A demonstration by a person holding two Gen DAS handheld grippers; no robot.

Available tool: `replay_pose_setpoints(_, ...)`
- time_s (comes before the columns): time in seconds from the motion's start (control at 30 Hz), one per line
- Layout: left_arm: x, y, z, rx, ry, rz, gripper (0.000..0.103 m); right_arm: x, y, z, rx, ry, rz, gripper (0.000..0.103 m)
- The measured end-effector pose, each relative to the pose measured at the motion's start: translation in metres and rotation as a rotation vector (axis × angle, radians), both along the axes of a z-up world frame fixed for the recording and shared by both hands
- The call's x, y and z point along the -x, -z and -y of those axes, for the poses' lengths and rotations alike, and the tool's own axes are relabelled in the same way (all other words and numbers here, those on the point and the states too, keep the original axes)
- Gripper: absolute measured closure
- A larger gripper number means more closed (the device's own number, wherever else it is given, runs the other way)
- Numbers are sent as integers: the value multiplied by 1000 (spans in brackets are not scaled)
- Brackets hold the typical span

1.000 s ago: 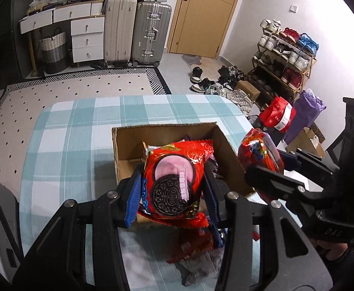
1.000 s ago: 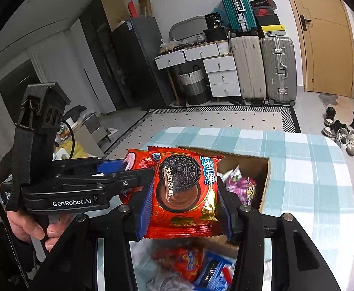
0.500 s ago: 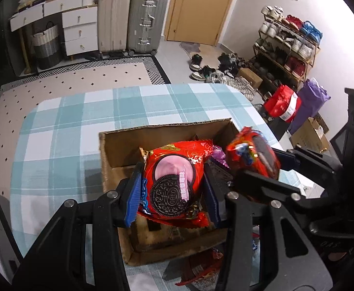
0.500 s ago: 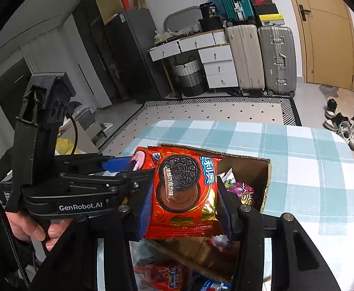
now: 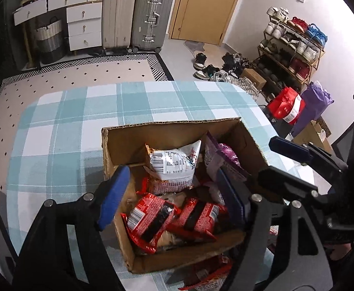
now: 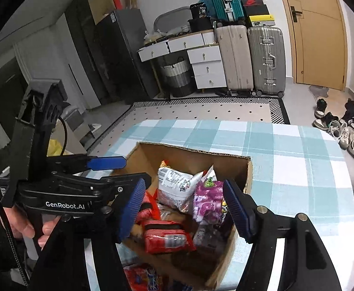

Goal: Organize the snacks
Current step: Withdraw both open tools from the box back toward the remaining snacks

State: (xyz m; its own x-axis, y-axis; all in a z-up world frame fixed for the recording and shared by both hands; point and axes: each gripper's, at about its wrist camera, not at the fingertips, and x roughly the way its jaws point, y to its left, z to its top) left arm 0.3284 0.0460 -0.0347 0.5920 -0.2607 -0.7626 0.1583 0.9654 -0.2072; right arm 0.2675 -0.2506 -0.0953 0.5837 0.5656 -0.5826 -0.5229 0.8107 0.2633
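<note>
Both red cookie packets that sat clamped between the blue pads a second ago now lie loose in the cardboard box (image 5: 248, 143), and both tools hang lower over it than before. On the left gripper (image 5: 174, 191) the jaws are opening, nothing pinched between them; two red packets (image 5: 150, 220) lie side by side on the heap directly below. On the right gripper (image 6: 184, 208) the jaws are opening too, empty, with a red packet (image 6: 167, 238) resting in the box under them. Around these, the box holds a white snack bag (image 5: 172, 165) lying with its barcode up and a purple bag (image 6: 207, 198) leaning toward the right wall. More red wrappers (image 6: 140, 277) lie on the tablecloth just outside the box's near edge. The box stands on a table covered in a blue-and-white checked cloth (image 5: 62, 126). A hand (image 6: 28, 225) grips the left tool's handle at the right camera's lower left. Beyond the table are a dotted rug (image 6: 201, 111), two suitcases (image 5: 135, 14) by a wooden door (image 5: 206, 4), white drawers and a shoe rack (image 5: 293, 46).
</note>
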Motion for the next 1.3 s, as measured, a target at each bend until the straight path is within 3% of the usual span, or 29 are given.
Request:
replay_pose_setpoints(0.67, 88, -45, 11, -58, -74, 96, 21, 80, -47, 32, -12, 23, 108, 16)
replay_pose_setpoints(1.03, 141, -65, 22, -69, -78, 167, 11, 131, -55, 50, -17, 42, 156, 7)
replay_pose_setpoints(1.3, 182, -70, 37, -89, -60, 237, 4, 164, -54, 71, -13, 70, 171, 6)
